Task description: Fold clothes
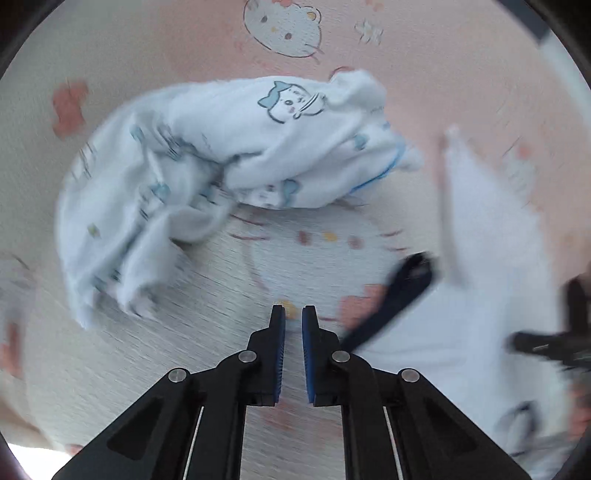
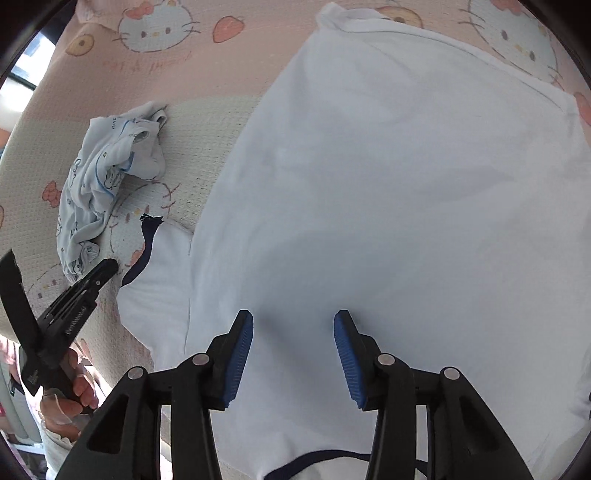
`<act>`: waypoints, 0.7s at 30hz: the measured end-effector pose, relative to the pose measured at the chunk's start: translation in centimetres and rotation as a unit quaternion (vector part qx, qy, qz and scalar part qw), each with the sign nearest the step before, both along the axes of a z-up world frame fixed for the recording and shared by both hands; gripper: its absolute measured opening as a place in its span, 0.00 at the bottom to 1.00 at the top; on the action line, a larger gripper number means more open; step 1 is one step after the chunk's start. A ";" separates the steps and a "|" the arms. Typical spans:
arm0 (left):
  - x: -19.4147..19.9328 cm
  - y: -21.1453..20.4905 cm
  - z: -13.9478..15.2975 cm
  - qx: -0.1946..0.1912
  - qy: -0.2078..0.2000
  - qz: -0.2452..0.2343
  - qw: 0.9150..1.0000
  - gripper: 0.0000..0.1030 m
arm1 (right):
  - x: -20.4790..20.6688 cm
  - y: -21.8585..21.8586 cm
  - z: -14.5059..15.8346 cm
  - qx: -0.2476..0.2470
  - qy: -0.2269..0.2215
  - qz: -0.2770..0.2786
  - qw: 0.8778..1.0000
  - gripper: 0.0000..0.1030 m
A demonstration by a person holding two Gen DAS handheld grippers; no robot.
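A white T-shirt (image 2: 388, 184) with navy trim lies spread flat on the bedding; it shows blurred at the right of the left wrist view (image 1: 487, 295). Its navy-edged sleeve (image 2: 147, 247) sticks out to the left, and the cuff (image 1: 399, 291) lies just right of my left gripper (image 1: 293, 314). That gripper is shut with nothing between its blue pads, hovering over bare bedding. My right gripper (image 2: 293, 321) stands open above the shirt's body, holding nothing. A crumpled white garment with blue cartoon prints (image 1: 221, 155) lies beyond the left gripper and also appears in the right wrist view (image 2: 99, 184).
The surface is a pink and cream cover (image 1: 443, 74) printed with cartoon cats and strawberries (image 2: 229, 24). A person's hand (image 2: 70, 391) holds the left gripper's body (image 2: 74, 302) at the lower left. A window edge (image 2: 26, 70) shows far left.
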State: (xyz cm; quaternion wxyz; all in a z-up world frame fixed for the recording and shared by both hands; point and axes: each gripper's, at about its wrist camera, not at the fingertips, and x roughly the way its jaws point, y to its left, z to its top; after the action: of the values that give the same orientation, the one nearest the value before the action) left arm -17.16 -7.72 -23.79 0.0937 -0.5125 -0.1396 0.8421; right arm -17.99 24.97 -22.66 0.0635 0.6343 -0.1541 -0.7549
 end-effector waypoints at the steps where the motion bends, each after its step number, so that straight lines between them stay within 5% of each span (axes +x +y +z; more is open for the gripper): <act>1: 0.3 -0.8 0.4 0.053 0.004 0.002 0.999 0.08 | 0.5 0.5 0.4 -0.006 0.005 -0.009 1.000 0.44; 7: 0.6 0.6 1.6 0.166 0.003 0.021 0.986 0.08 | 3.9 3.4 3.1 -0.033 0.046 -0.056 0.997 0.56; 11: 1.5 3.8 -0.1 0.219 -0.044 0.030 0.974 0.09 | 7.3 6.0 4.2 -0.035 0.070 -0.093 0.993 0.56; 13: 0.7 5.3 -2.0 0.210 -0.089 0.034 0.973 0.09 | 9.4 8.4 4.3 -0.062 0.085 -0.127 0.986 0.57; 18: 1.6 4.6 -3.4 0.251 -0.103 0.047 0.961 0.09 | 15.7 15.6 4.4 -0.138 0.160 -0.256 0.943 0.66; 21: 1.3 5.2 -3.0 0.236 -0.109 0.045 0.965 0.09 | 19.0 18.8 3.8 -0.151 0.186 -0.327 0.914 0.66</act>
State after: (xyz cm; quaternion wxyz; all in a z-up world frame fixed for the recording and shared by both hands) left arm -15.82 -2.49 -26.81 0.1585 -0.5581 -0.3662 0.7276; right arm 1.03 43.80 -18.82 -0.0645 0.3795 -0.4510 -0.8053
